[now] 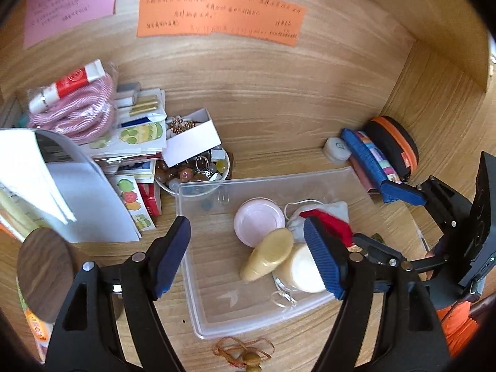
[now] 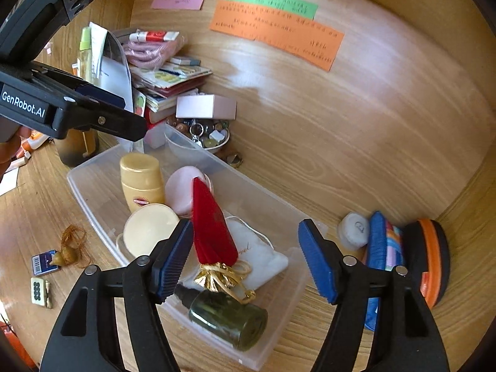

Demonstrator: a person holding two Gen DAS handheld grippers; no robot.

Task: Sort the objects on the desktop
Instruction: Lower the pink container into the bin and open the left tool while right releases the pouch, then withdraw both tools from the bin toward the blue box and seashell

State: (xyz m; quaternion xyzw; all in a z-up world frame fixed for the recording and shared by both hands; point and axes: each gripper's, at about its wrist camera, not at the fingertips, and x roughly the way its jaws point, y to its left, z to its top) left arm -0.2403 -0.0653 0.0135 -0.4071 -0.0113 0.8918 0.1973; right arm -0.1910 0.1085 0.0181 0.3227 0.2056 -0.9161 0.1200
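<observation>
A clear plastic bin (image 1: 198,303) (image 2: 93,186) sits on the wooden desk. It holds a cream bottle (image 1: 268,255) (image 2: 142,183), a round cream jar (image 1: 302,269) (image 2: 148,228), a pink round compact (image 1: 259,221) (image 2: 183,192), a red velvet pouch (image 2: 210,226) (image 1: 328,221), a white cloth bag (image 2: 263,254) and a dark green bottle (image 2: 229,319). My left gripper (image 1: 248,255) is open above the bin's left part. My right gripper (image 2: 246,259) is open and empty over the red pouch and white bag. The right gripper also shows in the left wrist view (image 1: 403,192).
A pile of papers, stickers, a pink cord and a red-white tube (image 1: 71,83) lies at the back left. A white bowl of trinkets (image 1: 198,170) stands behind the bin. A black-orange case (image 2: 431,257), blue pouch (image 2: 378,241) and small white box (image 2: 353,229) sit right. A tassel charm (image 1: 245,353) lies in front.
</observation>
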